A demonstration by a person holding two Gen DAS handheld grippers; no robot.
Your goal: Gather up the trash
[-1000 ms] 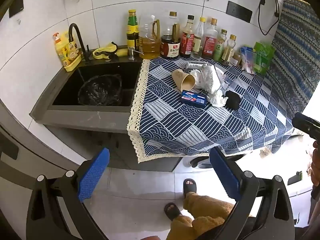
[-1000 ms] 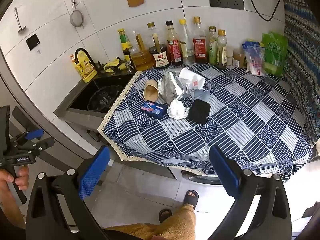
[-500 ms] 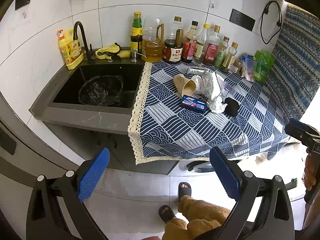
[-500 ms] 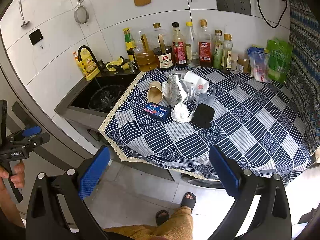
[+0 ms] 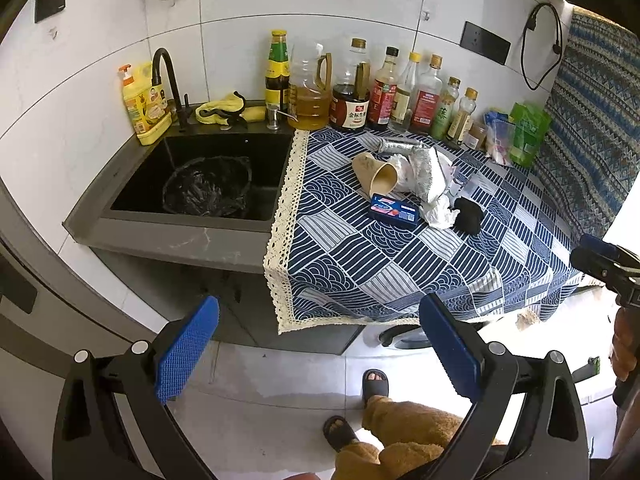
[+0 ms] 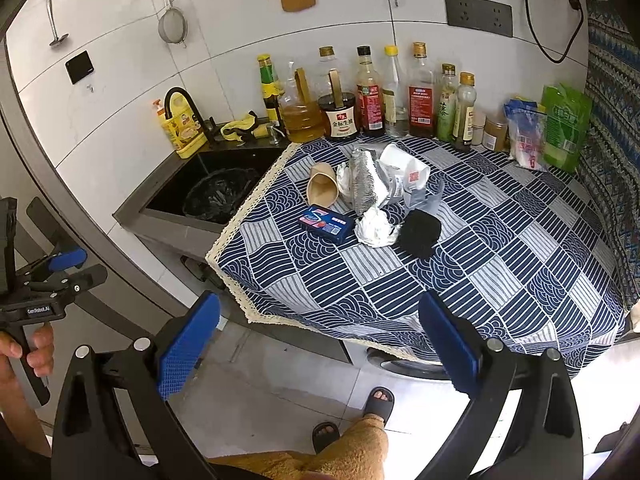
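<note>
Tablecloth (image 6: pixel 460 280) front half bare; left gripper (image 5: pixel 320 356) and right gripper (image 6: pixel 320 352) wide open, empty.

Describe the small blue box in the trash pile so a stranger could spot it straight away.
Start at the blue patterned tablecloth right of the black sink. A heap of trash lies near its middle. The small blue box lies flat at the heap's front left, before the tipped brown paper cup and left of the crumpled white tissue; it is the only flat, printed, rectangular piece there.
</note>
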